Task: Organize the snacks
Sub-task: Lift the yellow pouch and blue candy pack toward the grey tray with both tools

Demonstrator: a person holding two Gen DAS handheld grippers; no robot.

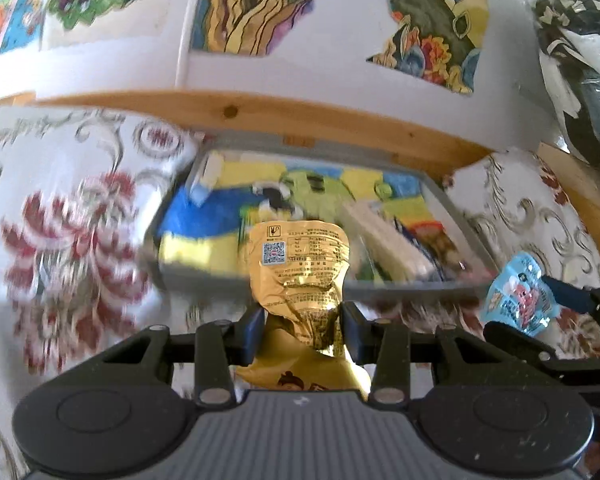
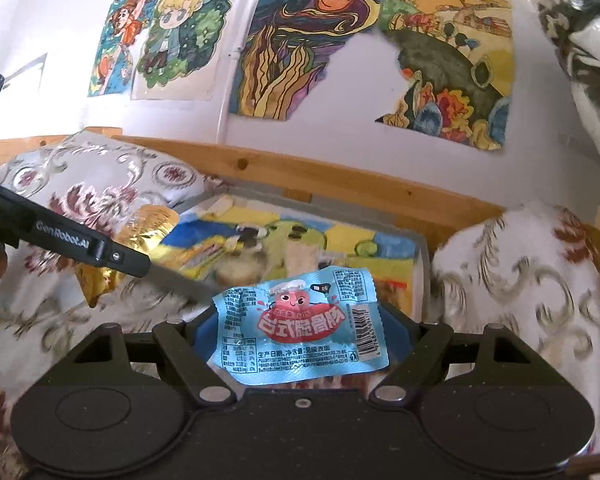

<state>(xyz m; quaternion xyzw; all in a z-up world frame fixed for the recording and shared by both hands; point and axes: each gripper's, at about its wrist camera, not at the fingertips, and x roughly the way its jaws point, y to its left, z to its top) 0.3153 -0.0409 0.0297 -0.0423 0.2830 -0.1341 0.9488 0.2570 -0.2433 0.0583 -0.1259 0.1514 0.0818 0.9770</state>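
A gold packet [image 1: 300, 276] is being pinched in the closed left gripper [image 1: 302, 330], a blue packet [image 2: 300, 324] in the closed right gripper [image 2: 304, 334], both being carried toward the grey tray [image 1: 456, 208], presumably for sorting.

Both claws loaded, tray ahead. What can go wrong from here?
1. The left claw pinches the crinkled gold foil snack packet only at its crumpled neck, so it may slip out.
2. The grey tray already holds packets, so drops may pile up.
3. The right claw with the blue snack packet is near the left one; they may collide.
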